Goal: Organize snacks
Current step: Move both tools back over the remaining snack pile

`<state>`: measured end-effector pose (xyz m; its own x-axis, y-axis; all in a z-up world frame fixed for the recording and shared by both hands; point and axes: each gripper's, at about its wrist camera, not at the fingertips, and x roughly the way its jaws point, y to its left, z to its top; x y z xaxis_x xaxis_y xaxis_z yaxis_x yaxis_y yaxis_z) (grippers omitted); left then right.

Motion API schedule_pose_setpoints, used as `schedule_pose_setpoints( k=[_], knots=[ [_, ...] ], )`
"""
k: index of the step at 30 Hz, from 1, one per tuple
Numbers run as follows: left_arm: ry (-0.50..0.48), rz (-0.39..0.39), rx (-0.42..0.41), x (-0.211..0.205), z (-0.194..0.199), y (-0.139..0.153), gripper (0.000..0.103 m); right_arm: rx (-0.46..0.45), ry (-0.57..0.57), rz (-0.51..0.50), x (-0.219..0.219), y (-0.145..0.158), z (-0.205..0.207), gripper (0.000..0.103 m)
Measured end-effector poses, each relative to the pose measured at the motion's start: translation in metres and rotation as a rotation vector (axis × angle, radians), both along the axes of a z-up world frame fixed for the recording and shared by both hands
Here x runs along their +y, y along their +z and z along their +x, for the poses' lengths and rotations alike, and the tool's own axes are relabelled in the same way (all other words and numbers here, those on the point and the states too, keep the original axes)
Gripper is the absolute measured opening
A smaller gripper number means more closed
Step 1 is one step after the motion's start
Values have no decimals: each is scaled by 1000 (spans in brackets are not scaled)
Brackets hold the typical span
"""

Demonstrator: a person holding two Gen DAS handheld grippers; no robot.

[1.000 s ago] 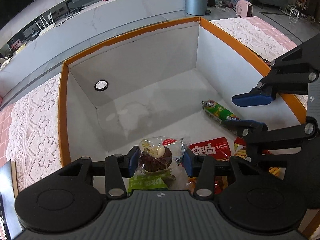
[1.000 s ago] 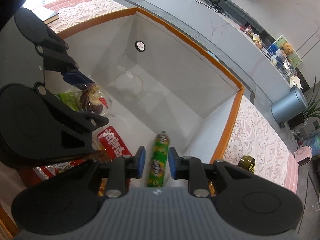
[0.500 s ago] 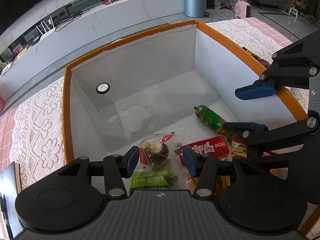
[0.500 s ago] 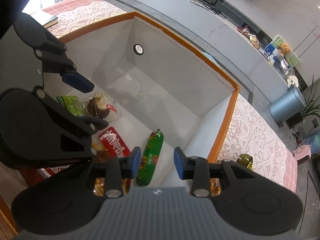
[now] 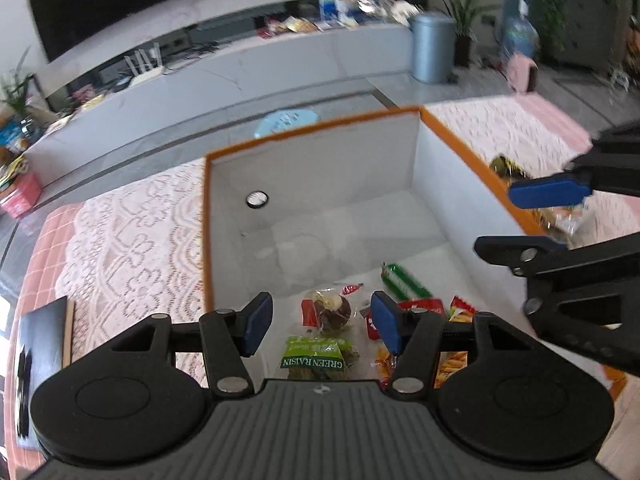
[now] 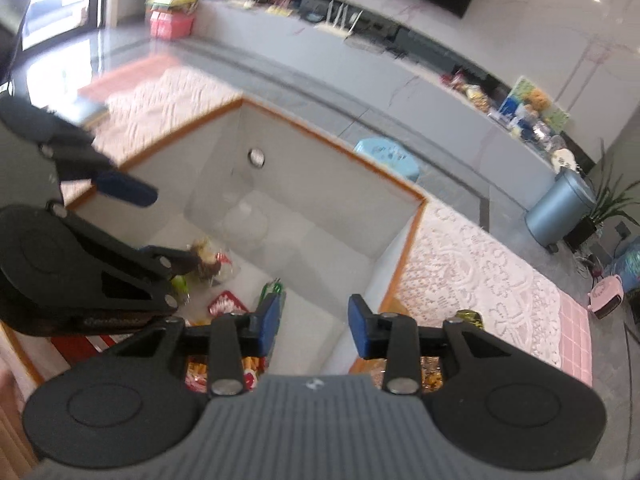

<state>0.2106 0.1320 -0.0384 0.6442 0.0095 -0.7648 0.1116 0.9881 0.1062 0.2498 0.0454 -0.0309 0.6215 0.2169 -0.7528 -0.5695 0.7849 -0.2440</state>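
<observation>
With both the left tongs (image 5: 320, 322) and right tongs (image 6: 314, 326) standing apart and empty, their jaws just opened, the light, crinkly snack packets (image 5: 316, 356) lying in the orange-rimmed box (image 5: 436, 168) are judged best pinched at a sealed edge.

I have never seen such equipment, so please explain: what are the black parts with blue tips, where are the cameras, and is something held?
They are two hand-held grippers; each carries a camera looking along its own fingers. One picture is from the left gripper, the other from the right gripper. Both hang open over a white box with an orange rim and hold nothing; the left jaws have just been opening. In the box lie a green raisin packet, a clear wrapped dark snack, a green tube and red packets.
</observation>
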Motion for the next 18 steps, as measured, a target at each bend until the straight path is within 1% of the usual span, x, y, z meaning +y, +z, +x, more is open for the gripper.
schedule_pose_setpoints(
  k=[5,9,14,18],
  knots=[
    [38,-31,-71,-9,-20,20,67,-54,-60,108,-23,23,-23,35],
    [25,-62,-131,-22,-36,33,67,-88,-109,192,-45,35,-43,37],
    [3,-120,-193,-45,-53,43,67,-147,-199,279,-85,41,-65,39],
    [-18,-161,-222,-68,-60,47,67,-161,-294,342,-121,39,-84,41]
  ],
)
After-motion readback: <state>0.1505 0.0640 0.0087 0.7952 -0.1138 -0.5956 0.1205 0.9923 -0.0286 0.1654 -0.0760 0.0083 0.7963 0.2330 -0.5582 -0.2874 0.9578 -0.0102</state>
